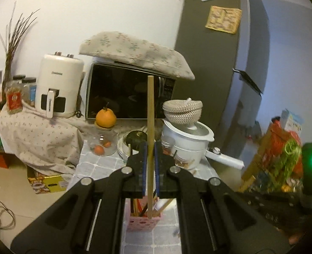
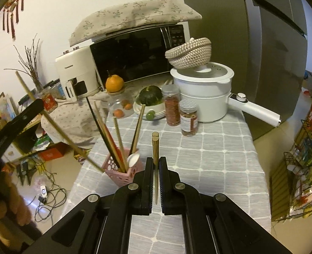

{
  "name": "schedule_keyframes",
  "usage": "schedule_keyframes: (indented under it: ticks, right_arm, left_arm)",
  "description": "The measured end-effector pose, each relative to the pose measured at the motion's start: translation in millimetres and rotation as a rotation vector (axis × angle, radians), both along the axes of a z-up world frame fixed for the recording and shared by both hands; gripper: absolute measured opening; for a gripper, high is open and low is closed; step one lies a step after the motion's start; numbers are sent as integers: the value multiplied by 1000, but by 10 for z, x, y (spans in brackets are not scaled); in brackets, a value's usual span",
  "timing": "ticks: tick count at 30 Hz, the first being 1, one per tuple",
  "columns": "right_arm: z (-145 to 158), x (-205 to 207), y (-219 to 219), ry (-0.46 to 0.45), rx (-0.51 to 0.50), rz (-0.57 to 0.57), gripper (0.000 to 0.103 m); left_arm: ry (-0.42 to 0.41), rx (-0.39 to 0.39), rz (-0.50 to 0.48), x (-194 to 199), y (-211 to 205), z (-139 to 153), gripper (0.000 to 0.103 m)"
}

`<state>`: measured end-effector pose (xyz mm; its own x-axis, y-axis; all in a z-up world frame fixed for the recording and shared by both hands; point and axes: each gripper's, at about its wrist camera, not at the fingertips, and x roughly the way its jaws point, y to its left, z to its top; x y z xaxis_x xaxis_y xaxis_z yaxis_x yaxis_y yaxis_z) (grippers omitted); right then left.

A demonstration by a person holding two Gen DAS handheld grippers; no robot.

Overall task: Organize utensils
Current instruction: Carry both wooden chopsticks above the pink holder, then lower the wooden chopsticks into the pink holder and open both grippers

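Pinching one chopstick (image 1: 150,131) upright, the left tool (image 1: 150,154) aimed it at the pink holder (image 2: 122,172) on the table (image 2: 219,158); the right tool (image 2: 155,165) clamped another chopstick (image 2: 155,150), awaiting insertion.

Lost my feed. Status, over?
Left gripper shut on light chopstick. Right gripper shut on brown chopsticks. Pink holder near; jars beyond, nothing blocking.
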<state>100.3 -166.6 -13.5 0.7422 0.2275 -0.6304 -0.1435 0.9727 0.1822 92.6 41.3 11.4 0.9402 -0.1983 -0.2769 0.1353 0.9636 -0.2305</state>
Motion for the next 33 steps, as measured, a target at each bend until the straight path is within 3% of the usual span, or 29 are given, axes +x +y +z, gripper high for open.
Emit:
schedule_keyframes:
  ticks: [9, 14, 24, 26, 31, 33]
  right_arm:
    - [-24, -5, -6, 15, 25, 5, 5]
    - [25, -11, 2, 7, 43, 19, 5]
    - [191, -66, 144, -32, 75, 77, 5]
    - [233, -68, 174, -42, 91, 83, 5]
    - [353, -42, 254, -76, 115, 97, 5]
    - [409, -31, 287, -94, 124, 99, 5]
  left_arm:
    - [-40, 87, 31, 145, -162, -219, 7]
    - [35, 114, 30, 331, -182, -425, 7]
    - [209, 31, -1, 607, -87, -677, 8]
    - [242, 47, 8, 620, -105, -678, 13]
    - [237, 57, 18, 468, -49, -509, 45]
    - [238, 53, 33, 395, 23, -440, 51]
